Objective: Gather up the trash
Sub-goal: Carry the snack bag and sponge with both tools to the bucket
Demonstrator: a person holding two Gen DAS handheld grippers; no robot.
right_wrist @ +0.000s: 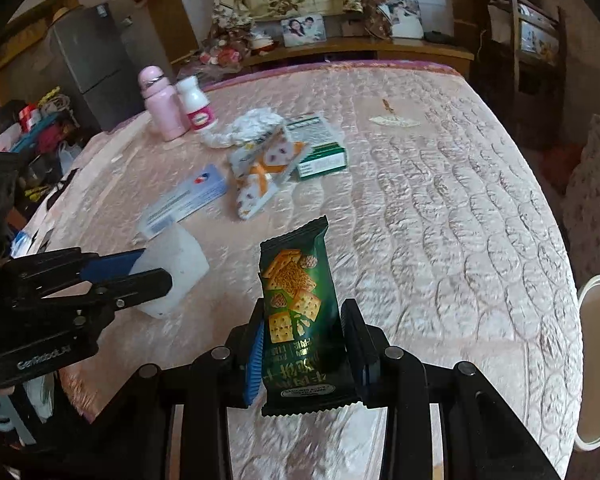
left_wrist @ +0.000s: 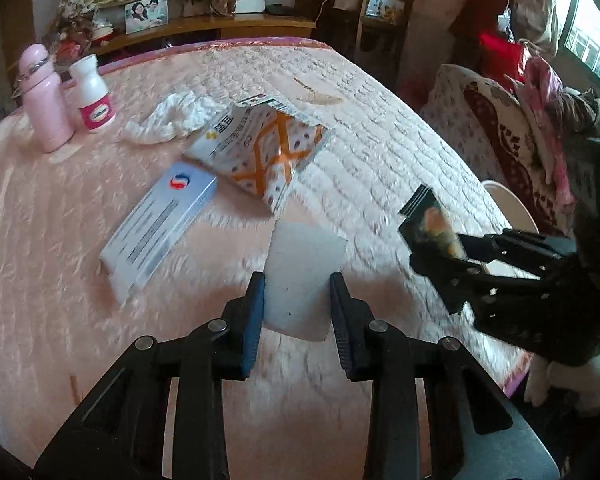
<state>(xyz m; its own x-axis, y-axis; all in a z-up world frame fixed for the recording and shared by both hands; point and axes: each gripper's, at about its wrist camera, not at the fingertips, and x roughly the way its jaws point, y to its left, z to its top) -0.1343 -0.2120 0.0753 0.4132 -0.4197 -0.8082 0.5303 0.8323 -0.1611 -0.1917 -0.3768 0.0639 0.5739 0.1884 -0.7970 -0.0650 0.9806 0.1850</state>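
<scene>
My left gripper [left_wrist: 298,284] is shut on a white plastic cup [left_wrist: 304,276], held above the pink bed; it also shows at the left of the right wrist view [right_wrist: 156,268] with the cup [right_wrist: 180,268]. My right gripper [right_wrist: 304,320] is shut on a green cracker wrapper [right_wrist: 300,308], held upright; it shows at the right of the left wrist view [left_wrist: 440,248]. On the bed lie a blue-white box [left_wrist: 160,228], a torn orange-white box [left_wrist: 268,152], a crumpled white tissue [left_wrist: 172,118] and a green box [right_wrist: 320,148].
A pink bottle [left_wrist: 46,100] and a white pill bottle [left_wrist: 92,92] stand at the bed's far left. A white round bin [right_wrist: 598,360] sits beside the bed's right edge. A wooden shelf [right_wrist: 360,46] with photos is behind the bed.
</scene>
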